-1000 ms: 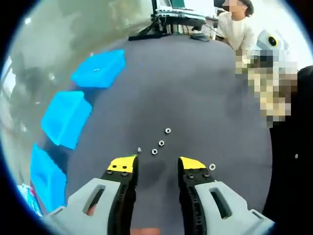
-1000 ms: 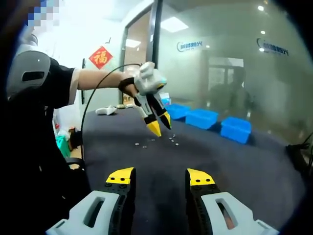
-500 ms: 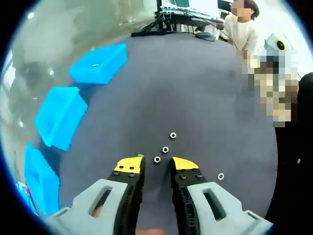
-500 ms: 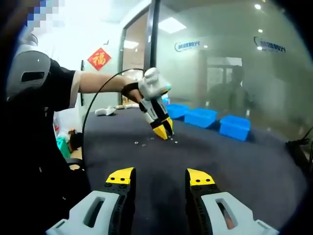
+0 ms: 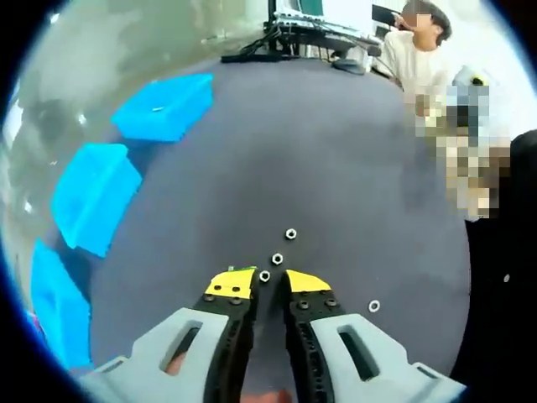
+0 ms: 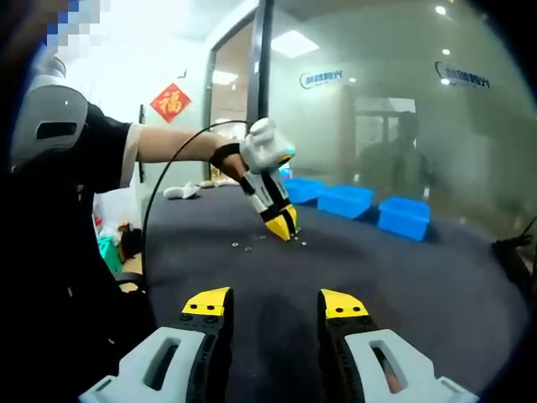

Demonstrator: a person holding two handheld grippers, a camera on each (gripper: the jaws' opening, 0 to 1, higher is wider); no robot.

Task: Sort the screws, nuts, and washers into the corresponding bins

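On the dark grey tabletop (image 5: 327,151) lie small silver parts. My left gripper (image 5: 267,281) has its yellow-tipped jaws drawn in close around one nut (image 5: 265,276), tips down at the table. Two more nuts (image 5: 277,259) (image 5: 290,234) lie just beyond it, and a washer (image 5: 374,306) sits off to the right. In the right gripper view the left gripper (image 6: 283,230) points down onto the scattered parts (image 6: 247,246). My right gripper (image 6: 275,302) hovers open above the near table, holding nothing.
Three blue bins (image 5: 164,107) (image 5: 91,195) (image 5: 54,306) line the table's left edge; they appear as bins (image 6: 346,202) by a glass wall. A person (image 5: 415,46) sits beyond the far edge, near equipment (image 5: 302,29).
My left gripper's jaws have narrowed from wide open to close around the nut while lowering toward the table. My right gripper has stayed still and open.
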